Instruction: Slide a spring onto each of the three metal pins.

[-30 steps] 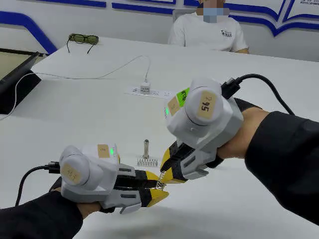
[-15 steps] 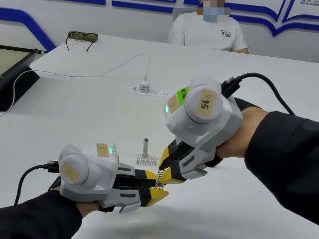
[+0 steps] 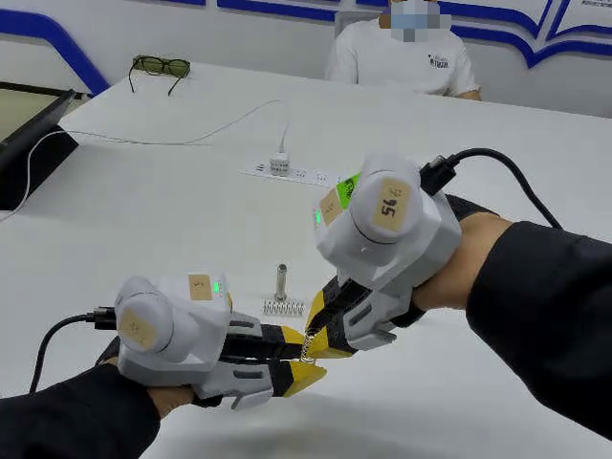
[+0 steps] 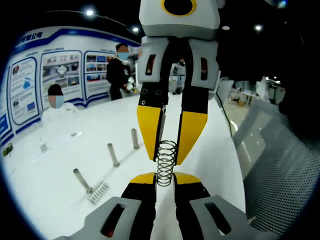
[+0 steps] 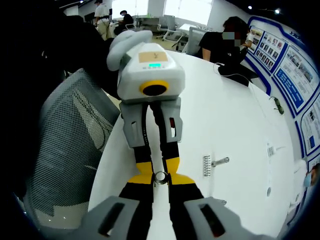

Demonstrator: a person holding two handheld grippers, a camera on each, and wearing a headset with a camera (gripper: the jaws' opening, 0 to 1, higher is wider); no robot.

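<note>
Across the left gripper view, clamped spring (image 4: 166, 162), three pins (image 4: 113, 155).

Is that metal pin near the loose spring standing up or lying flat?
Standing up: the pin rises vertically from the table, with the loose spring lying at its foot.

Three metal pins stand on the tabletop (image 3: 172, 201): a near pin (image 4: 82, 180), a middle pin (image 4: 113, 154) and a far pin (image 4: 134, 138). There are two springs, a held spring (image 4: 166, 162) and a loose spring (image 4: 100, 191). One pair of glasses (image 3: 160, 68) lies there.
</note>
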